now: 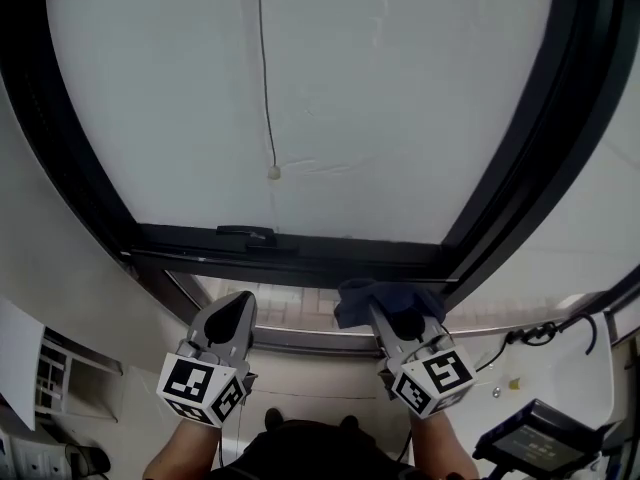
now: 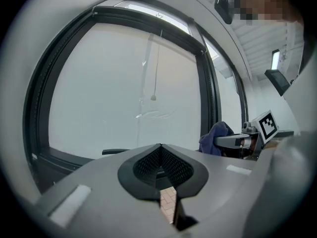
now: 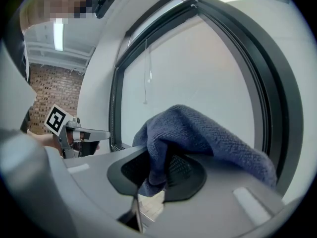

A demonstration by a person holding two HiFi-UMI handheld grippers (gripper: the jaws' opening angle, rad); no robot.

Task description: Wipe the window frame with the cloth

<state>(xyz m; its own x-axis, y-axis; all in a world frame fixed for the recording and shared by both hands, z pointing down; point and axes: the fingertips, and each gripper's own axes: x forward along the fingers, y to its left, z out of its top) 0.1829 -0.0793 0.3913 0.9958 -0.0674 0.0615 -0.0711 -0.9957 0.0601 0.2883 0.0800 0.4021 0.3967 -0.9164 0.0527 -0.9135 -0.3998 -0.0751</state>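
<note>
A dark blue cloth [image 1: 385,301] is pinched in my right gripper [image 1: 398,320] and hangs over its jaws just below the black window frame [image 1: 300,253]. In the right gripper view the cloth [image 3: 198,138] drapes across the shut jaws, with the frame's right upright [image 3: 275,108] close behind. My left gripper [image 1: 232,316] is held to the left at the same height, shut and empty, its tip a little short of the bottom rail. In the left gripper view the frame's bottom rail [image 2: 64,157] runs ahead and the cloth [image 2: 215,137] shows at right.
A white blind with a thin pull cord [image 1: 270,118] fills the window. A black handle [image 1: 247,234] sits on the bottom rail. Below lies a sill [image 1: 300,338] over a brick ledge. Cables [image 1: 545,333] and a dark device [image 1: 535,433] are at lower right.
</note>
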